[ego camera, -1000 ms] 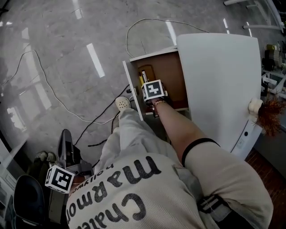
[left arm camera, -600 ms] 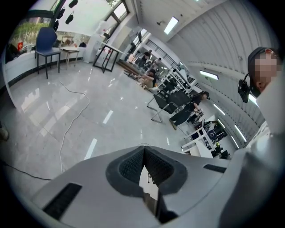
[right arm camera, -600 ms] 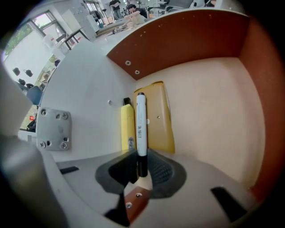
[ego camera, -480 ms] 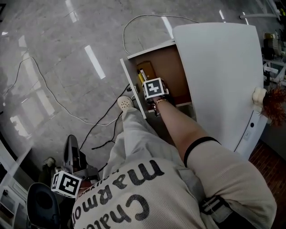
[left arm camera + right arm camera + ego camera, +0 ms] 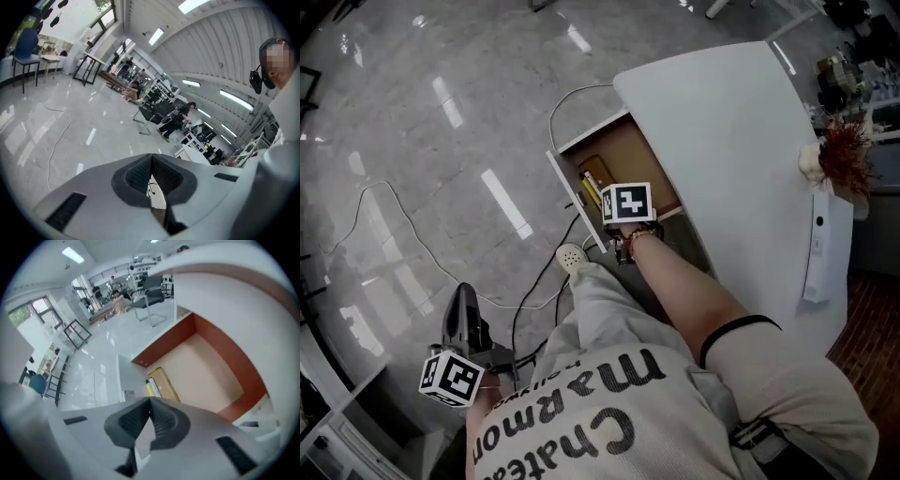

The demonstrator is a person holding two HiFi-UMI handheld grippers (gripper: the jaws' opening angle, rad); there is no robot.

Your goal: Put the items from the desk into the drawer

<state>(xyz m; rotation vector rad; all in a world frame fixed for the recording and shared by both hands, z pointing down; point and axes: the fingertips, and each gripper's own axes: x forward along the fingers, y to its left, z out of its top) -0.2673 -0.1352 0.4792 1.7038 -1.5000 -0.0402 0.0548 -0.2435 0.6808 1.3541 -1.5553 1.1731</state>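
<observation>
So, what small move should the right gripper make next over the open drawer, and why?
Probably lift the right gripper away from the drawer toward the desk top: its jaws have just closed with nothing between them, a tan box lies in the drawer, and a reddish tuft shows at the desk's edge.

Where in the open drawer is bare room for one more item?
The drawer floor is bare from the box to the brown walls. Crowded only beside the white front, where the box and a yellow item lie.
</observation>
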